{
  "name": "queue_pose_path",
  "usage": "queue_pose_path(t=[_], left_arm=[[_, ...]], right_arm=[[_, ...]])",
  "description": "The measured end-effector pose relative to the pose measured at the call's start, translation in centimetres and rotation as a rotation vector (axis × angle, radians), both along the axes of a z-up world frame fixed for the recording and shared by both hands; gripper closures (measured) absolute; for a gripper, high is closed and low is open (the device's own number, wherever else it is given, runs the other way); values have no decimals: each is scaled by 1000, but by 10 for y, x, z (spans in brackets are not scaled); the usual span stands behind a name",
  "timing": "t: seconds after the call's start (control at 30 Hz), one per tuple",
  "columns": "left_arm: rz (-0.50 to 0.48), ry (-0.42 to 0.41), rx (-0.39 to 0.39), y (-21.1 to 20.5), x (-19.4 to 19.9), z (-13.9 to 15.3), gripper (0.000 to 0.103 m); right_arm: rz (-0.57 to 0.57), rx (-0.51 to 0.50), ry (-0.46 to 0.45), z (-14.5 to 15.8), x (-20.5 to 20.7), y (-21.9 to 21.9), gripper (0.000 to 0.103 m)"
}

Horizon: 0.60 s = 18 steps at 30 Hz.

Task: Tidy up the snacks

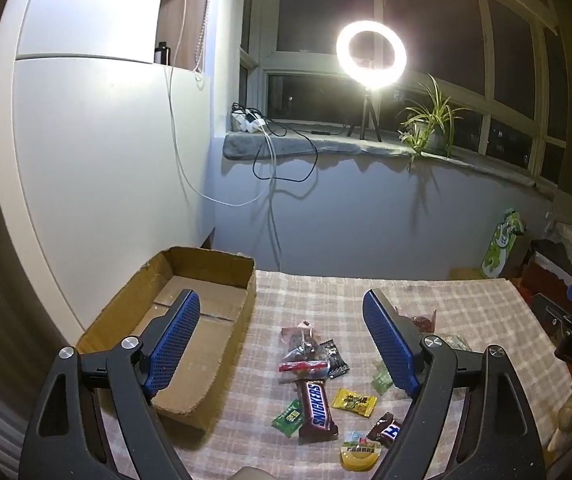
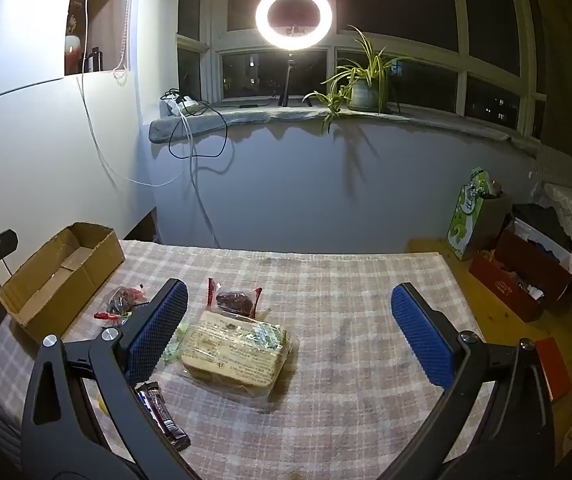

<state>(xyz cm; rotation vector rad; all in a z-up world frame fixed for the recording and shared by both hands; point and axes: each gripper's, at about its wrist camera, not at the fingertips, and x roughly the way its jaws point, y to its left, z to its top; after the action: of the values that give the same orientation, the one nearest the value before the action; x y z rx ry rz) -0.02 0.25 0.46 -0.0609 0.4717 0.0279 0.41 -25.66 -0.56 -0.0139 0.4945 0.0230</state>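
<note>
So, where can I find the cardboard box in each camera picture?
Left wrist view: the cardboard box lies at lower left, partly behind the left pad.
Right wrist view: the cardboard box sits at the left edge of the table.
Shared landmark: the ring light on the windowsill.

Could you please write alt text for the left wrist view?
The open left gripper hovers over loose snacks on a checked tablecloth, among them a Snickers bar, beside an empty cardboard box. A lit ring light stands on the windowsill.
</note>
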Motion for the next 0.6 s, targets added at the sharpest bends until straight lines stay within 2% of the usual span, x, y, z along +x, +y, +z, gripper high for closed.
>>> queue_pose_path(t=[0.6], left_arm=[[-1, -7, 1, 1, -1, 2, 19]], right_arm=[[12, -3, 6, 0, -2, 4, 0]])
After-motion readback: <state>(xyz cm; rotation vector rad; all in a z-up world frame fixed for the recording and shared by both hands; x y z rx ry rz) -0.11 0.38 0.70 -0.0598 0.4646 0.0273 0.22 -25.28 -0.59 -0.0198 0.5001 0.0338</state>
